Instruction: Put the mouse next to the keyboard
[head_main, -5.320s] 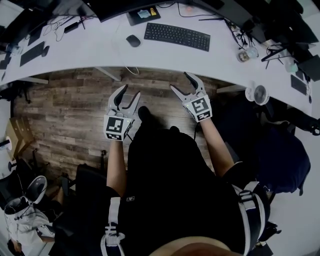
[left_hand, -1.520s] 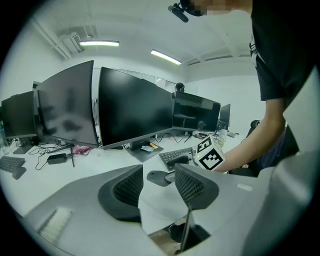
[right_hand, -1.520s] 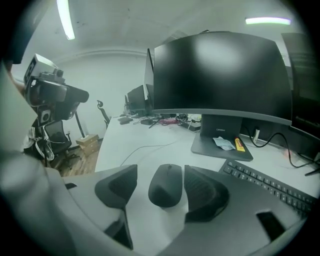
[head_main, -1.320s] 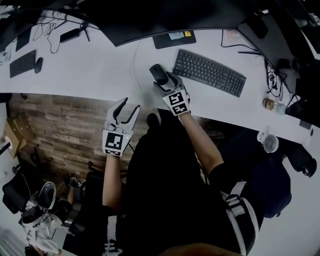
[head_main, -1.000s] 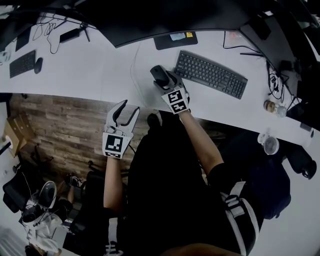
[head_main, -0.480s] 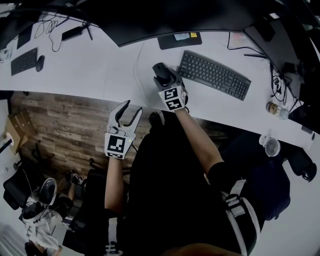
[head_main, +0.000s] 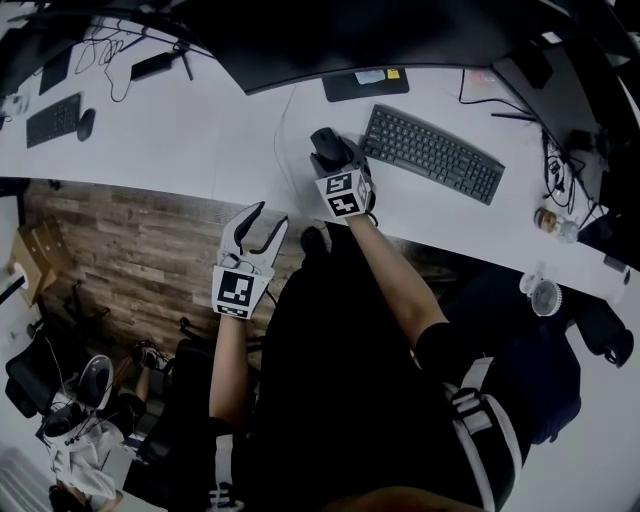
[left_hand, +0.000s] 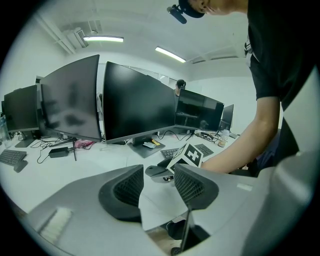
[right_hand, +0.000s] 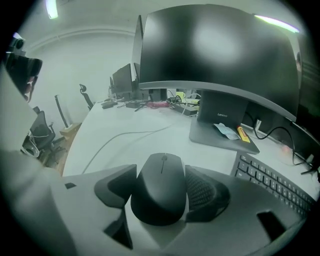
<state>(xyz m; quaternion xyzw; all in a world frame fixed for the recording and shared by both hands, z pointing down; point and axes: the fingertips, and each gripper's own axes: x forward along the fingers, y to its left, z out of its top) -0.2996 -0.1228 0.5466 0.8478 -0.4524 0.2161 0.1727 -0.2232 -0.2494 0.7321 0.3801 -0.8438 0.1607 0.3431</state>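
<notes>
A dark mouse sits on the white desk, just left of the black keyboard. My right gripper holds it between its jaws. Both pads lie against the mouse's sides while the jaws are opening. The left gripper hangs open and empty in front of the desk edge, above the wooden floor. From the left gripper view the right gripper's marker cube shows ahead.
A curved monitor stands behind the keyboard on a flat base. A white cable runs past the mouse's left side. A second keyboard lies far left. A jar and small fan sit at the right.
Since the earliest frame the right gripper has reached from above the floor onto the desk and closed round the mouse. Over the last second both grippers have barely shifted.
</notes>
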